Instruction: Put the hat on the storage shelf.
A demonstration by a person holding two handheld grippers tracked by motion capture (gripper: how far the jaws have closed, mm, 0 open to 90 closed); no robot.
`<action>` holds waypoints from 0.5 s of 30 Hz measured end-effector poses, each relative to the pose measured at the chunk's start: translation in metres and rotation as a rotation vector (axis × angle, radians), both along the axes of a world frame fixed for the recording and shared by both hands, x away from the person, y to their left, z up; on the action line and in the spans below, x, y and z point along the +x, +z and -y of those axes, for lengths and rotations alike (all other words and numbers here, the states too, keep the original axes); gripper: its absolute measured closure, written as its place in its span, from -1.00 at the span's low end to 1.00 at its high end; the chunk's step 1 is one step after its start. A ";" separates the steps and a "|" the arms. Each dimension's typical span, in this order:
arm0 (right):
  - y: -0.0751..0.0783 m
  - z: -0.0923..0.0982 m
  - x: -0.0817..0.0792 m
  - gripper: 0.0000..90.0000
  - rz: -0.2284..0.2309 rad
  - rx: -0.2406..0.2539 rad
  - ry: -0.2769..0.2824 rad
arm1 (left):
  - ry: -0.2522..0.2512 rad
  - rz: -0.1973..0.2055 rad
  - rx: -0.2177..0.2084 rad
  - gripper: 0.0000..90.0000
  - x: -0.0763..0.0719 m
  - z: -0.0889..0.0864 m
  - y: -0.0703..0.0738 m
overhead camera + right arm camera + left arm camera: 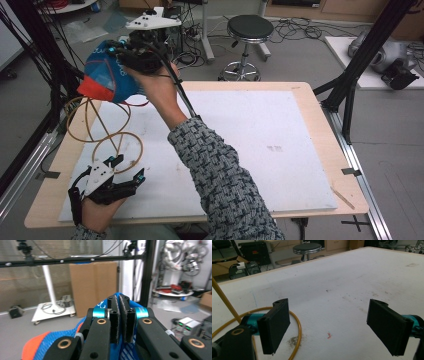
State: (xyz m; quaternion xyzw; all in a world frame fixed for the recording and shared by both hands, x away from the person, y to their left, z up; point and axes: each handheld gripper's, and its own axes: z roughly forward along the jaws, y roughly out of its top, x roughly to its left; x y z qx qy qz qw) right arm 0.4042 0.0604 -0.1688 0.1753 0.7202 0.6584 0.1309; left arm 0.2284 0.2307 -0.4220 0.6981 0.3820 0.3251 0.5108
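Note:
A blue mesh bag (107,75) with an orange end hangs in the air over the table's far left corner. My right gripper (116,50) is shut on its top edge, with the hand raised high. In the right gripper view the jaws (119,317) stand almost together, pinching blue fabric, and the bag (50,345) droops below them. A yellow wire stand (105,130) of looped hoops rests on the white mat under the bag. My left gripper (131,167) lies open near the front left, just short of the stand's near hoop (298,327), with nothing between its pads (274,327).
A white mat (250,140) covers the wooden table. A black stool (249,30) stands beyond the far edge. A slanted black frame post (365,55) rises at the right corner. Cables lie on the floor behind.

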 end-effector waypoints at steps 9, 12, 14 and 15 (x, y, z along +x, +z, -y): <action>-0.013 -0.033 -0.012 0.94 -0.015 -0.083 0.116 | 0.000 0.000 -0.002 -0.58 0.000 -0.001 0.000; -0.019 -0.043 -0.017 0.94 -0.023 -0.119 0.148 | -0.002 0.002 -0.001 -0.58 0.000 -0.001 0.000; -0.022 -0.048 -0.020 0.94 -0.022 -0.144 0.161 | -0.002 0.002 0.001 -0.58 0.000 -0.001 0.000; -0.024 -0.051 -0.021 0.94 -0.015 -0.157 0.165 | -0.002 0.004 0.000 -0.58 0.000 0.000 0.000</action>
